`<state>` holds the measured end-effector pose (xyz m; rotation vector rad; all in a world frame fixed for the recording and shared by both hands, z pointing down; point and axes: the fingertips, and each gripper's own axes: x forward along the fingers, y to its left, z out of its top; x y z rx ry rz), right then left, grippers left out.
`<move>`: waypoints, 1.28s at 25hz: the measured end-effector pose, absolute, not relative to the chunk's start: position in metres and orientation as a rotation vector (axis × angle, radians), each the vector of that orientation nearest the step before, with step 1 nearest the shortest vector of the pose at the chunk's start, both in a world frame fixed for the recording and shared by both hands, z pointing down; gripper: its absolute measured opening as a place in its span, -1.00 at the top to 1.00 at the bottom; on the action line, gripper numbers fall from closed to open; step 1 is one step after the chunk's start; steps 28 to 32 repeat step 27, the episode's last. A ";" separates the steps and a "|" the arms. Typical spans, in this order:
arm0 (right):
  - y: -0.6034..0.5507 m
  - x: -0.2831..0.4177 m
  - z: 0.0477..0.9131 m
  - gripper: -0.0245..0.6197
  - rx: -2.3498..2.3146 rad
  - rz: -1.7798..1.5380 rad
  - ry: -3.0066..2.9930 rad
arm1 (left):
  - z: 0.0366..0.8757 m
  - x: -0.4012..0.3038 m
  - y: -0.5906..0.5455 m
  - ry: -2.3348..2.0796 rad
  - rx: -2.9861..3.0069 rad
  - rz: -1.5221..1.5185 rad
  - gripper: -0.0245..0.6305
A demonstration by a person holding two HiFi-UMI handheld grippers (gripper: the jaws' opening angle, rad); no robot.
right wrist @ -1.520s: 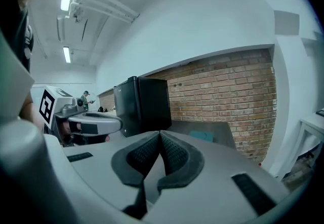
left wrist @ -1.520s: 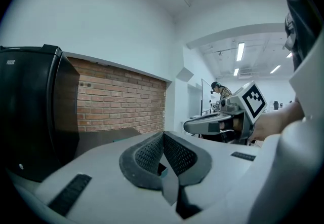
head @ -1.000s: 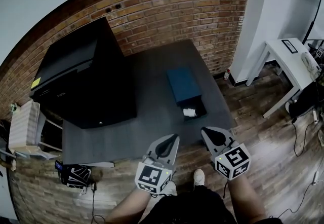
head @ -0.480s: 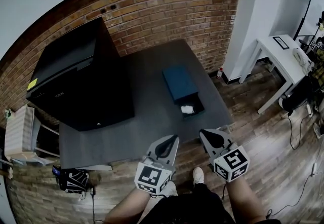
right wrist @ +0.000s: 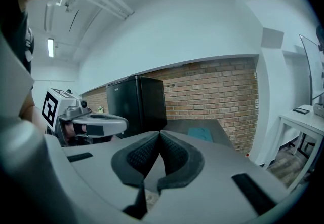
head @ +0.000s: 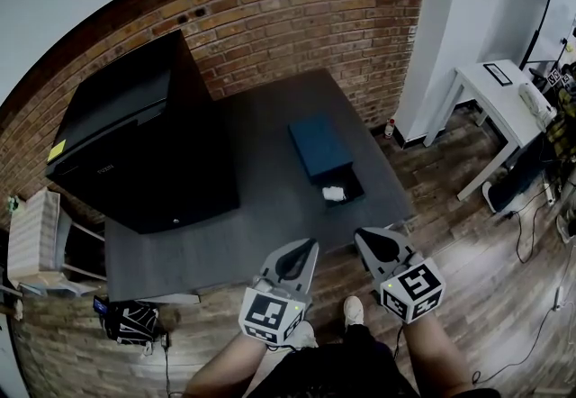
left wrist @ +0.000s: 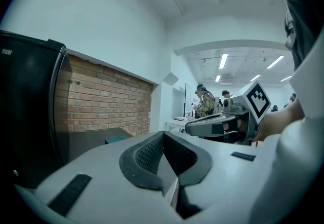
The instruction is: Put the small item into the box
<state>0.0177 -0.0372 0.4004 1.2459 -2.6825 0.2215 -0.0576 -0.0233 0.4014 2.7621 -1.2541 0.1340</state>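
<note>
We hold the left tool (head: 311,245) and right tool (head: 362,234) closed tight and empty (both back from the tabletop (head: 270,198)). The small white item (head: 334,194) seems to lie inside the box (head: 317,144), so little remains.

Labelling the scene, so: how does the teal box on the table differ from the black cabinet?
The teal box is small, low and flat; the black cabinet is far bigger and taller. The teal box is open at its near end, with a small white item inside; the black cabinet looks closed. Both are boxy, at the grey table.
</note>
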 end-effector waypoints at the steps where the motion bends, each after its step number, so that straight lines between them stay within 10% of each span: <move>1: -0.037 0.017 0.401 0.87 1.245 0.222 -2.683 | 0.402 -0.058 -0.024 -1.253 2.762 0.135 0.82; 32: -0.034 0.014 0.398 0.87 1.254 0.218 -2.692 | 0.401 -0.063 -0.022 -1.257 2.766 0.129 0.82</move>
